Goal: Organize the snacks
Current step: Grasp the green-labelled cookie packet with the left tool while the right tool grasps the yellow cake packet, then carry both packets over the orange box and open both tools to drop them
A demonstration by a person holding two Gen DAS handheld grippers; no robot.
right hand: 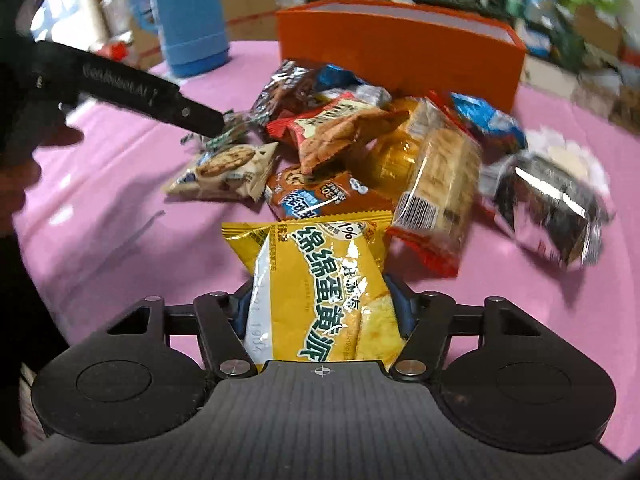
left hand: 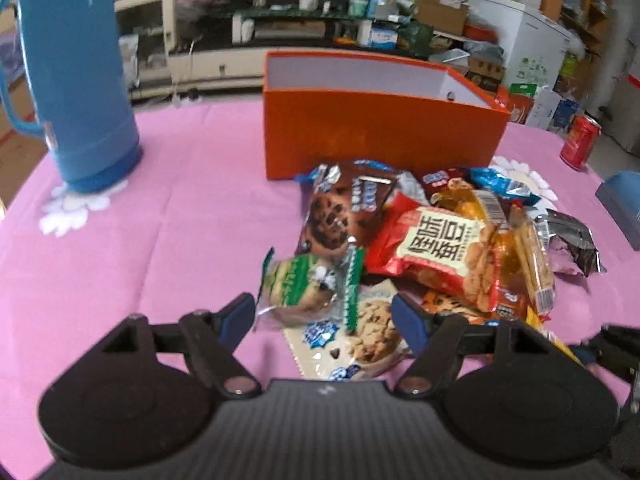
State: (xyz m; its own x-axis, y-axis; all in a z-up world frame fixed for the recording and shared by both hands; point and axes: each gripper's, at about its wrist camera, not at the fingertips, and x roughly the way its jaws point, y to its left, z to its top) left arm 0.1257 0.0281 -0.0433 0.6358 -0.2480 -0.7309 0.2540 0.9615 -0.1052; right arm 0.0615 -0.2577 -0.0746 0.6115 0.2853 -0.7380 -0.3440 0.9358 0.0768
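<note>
My right gripper point(right hand: 322, 312) pinches the yellow packet point(right hand: 320, 284), frame centre; light, crinkly, slippery, so I grip mid-body. Left gripper point(left hand: 323, 314) wide open over the green packet point(left hand: 308, 286).

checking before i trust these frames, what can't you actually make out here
- Orange box floor: hidden by its front wall in both views.
- Yellow packet lower end: covered by the right claw body, right wrist view.
- Silver packet: motion-blurred, print unreadable.
- Beige cookie packet: partly under the green packet, between the open left claw fingers.
</note>
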